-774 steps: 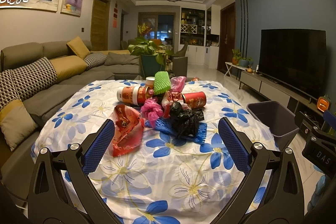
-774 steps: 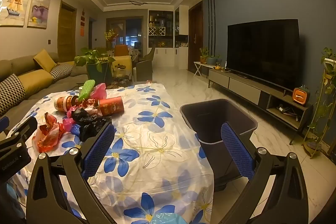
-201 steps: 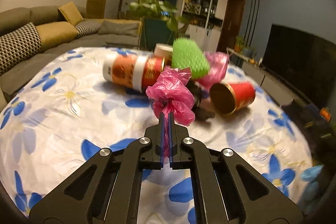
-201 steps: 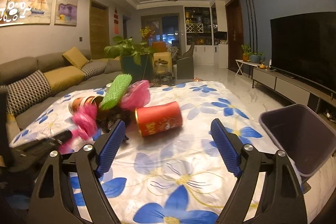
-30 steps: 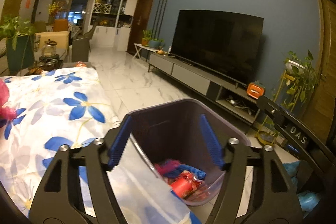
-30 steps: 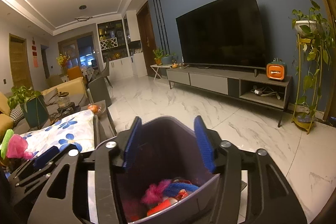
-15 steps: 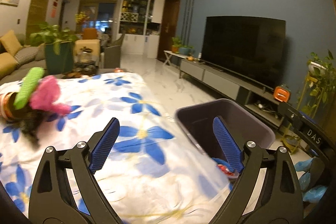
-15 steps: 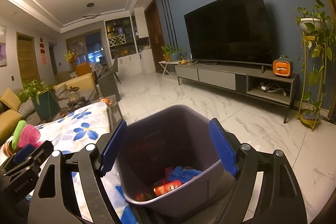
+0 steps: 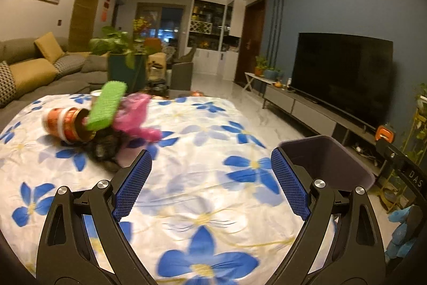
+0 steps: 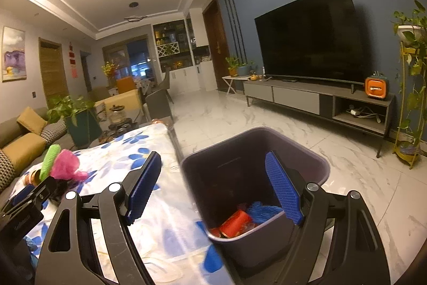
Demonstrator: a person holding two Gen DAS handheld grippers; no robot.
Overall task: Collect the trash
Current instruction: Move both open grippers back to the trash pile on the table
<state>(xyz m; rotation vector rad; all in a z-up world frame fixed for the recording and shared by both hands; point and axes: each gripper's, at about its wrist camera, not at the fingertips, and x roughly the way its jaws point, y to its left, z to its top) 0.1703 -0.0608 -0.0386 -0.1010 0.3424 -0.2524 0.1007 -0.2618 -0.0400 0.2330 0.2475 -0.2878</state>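
Both grippers have swung back from the bin toward the table since a second ago. Left gripper (image 9: 210, 186) and right gripper (image 10: 213, 188) gape wide, each holding nothing. One dark bin (image 10: 307, 159) stands beside the floral table (image 9: 202, 172), holding a red can (image 10: 236, 223) and blue netting (image 10: 260, 210). On the table remain one green foam sleeve (image 9: 106, 106), long axis tilted upward, one pink bag (image 9: 133, 116), one can (image 9: 66, 124) on its side with its mouth facing right, and a black bag (image 9: 104, 148).

Home living room: sofa (image 9: 29, 71), television (image 9: 341, 76)
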